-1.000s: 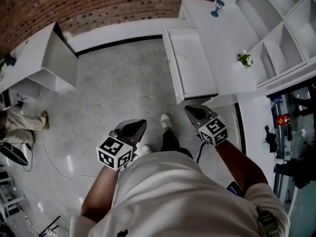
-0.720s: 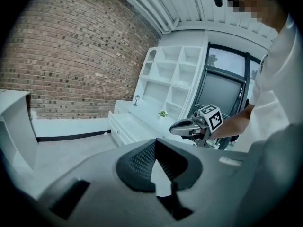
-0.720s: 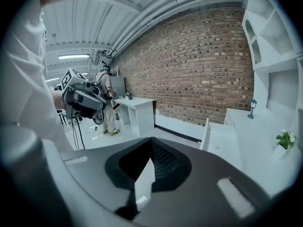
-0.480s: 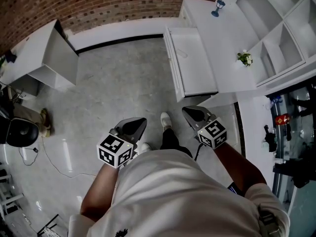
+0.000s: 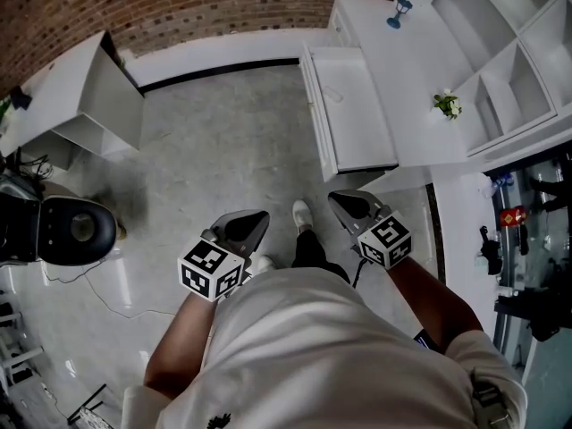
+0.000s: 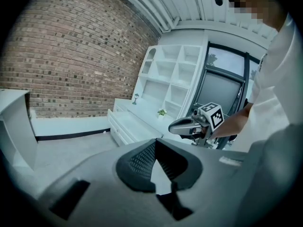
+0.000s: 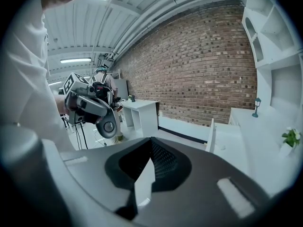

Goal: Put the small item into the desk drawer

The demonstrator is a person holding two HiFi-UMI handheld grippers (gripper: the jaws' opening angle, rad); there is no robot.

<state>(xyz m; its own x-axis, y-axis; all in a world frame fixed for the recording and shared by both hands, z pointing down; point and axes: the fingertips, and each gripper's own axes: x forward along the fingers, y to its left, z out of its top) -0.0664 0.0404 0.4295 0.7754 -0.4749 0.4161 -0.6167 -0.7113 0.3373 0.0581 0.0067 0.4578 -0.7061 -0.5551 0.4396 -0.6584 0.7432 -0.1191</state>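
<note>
The white desk (image 5: 407, 70) stands ahead at the right with its drawer (image 5: 357, 119) pulled open over the floor. On the desk top are a small blue lamp-like figure (image 5: 399, 12) and a tiny potted plant (image 5: 446, 105). My left gripper (image 5: 261, 218) and right gripper (image 5: 333, 198) hang at waist height above the floor, short of the drawer, both shut and with nothing in them. In the left gripper view the jaws (image 6: 155, 142) meet, with the right gripper (image 6: 189, 125) beyond. In the right gripper view the jaws (image 7: 151, 140) are closed too.
A second white desk (image 5: 85, 105) stands at the left by the brick wall. A dark round object (image 5: 70, 231) sits at the left edge, with cables on the floor. White shelving (image 5: 505, 52) rises behind the desk. The person's shoe (image 5: 301, 215) is between the grippers.
Both grippers have barely moved and stay shut. The dark round object has slid into view at the left edge, covering the legs seen there earlier.
</note>
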